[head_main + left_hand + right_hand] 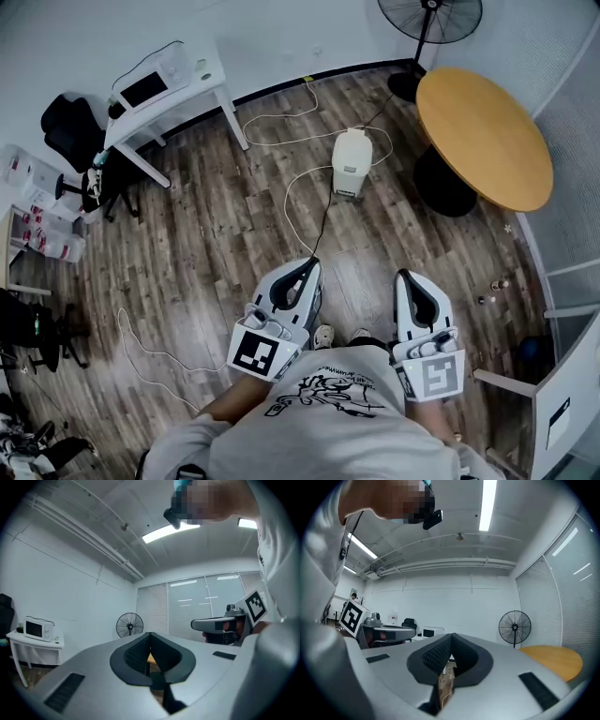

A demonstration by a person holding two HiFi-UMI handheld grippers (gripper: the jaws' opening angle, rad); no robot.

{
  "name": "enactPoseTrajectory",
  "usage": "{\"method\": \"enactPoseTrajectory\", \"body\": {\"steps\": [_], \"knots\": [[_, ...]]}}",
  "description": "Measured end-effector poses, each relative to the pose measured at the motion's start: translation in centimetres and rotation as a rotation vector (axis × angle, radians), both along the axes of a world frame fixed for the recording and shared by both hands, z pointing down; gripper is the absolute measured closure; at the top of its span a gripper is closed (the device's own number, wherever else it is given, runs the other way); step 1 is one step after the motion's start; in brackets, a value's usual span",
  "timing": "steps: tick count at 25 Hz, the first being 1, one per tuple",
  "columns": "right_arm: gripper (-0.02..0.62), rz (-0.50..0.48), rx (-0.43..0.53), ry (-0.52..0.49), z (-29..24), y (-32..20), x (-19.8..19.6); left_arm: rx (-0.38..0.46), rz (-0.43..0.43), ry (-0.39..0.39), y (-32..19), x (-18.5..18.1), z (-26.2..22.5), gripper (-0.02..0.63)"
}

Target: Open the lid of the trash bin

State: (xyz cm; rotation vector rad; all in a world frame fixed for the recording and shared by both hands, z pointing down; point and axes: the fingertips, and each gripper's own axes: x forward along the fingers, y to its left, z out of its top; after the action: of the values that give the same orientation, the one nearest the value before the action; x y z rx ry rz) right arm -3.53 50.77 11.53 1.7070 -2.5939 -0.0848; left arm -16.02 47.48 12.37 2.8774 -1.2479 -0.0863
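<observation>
Nothing of the task is done yet, as I read it: the white trash bin stands on the wooden floor well ahead of me with its lid down, and both the left gripper and the right gripper are held close to my body, far from it. Only the head view shows me the bin. The two gripper views look out level at the walls and the fan and miss it, but they do show each gripper's jaws pressed together with nothing between them.
</observation>
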Motion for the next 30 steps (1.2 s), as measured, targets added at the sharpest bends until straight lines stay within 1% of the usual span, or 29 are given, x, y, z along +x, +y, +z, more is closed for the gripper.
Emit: {"method": "enactPoseTrajectory", "body": {"steps": [3, 7, 12, 17, 20, 25, 30], "knots": [[0.589, 0.015, -0.004, 0.000, 0.1, 0.0, -0.8, 0.001, -0.006, 0.002, -0.2, -1.1, -0.1, 0.591], [0.589, 0.024, -0.008, 0.001, 0.3, -0.5, -1.2, 0.007, 0.000, 0.007, -0.6, -1.6, -0.3, 0.591], [0.589, 0.025, -0.009, 0.005, 0.5, -1.8, -1.3, 0.016, 0.019, 0.002, -1.7, -1.6, -0.3, 0.591], [0.589, 0.018, -0.009, 0.012, 0.4, -3.7, -1.2, 0.001, 0.016, 0.005, -3.4, -1.4, 0.0, 0.591], [0.589, 0.007, -0.005, 0.014, 0.3, -5.1, -1.0, 0.001, 0.020, 0.004, -4.5, -1.0, 0.1, 0.591], [0.589, -0.003, -0.005, 0.013, 0.5, -8.0, 0.6, -0.046, 0.027, -0.029, -6.8, 0.7, 0.9, 0.591], [0.589, -0.006, -0.010, 0.010, 0.4, -11.6, 2.7, -0.026, 0.020, -0.022, -10.3, 2.8, 0.4, 0.591]]}}
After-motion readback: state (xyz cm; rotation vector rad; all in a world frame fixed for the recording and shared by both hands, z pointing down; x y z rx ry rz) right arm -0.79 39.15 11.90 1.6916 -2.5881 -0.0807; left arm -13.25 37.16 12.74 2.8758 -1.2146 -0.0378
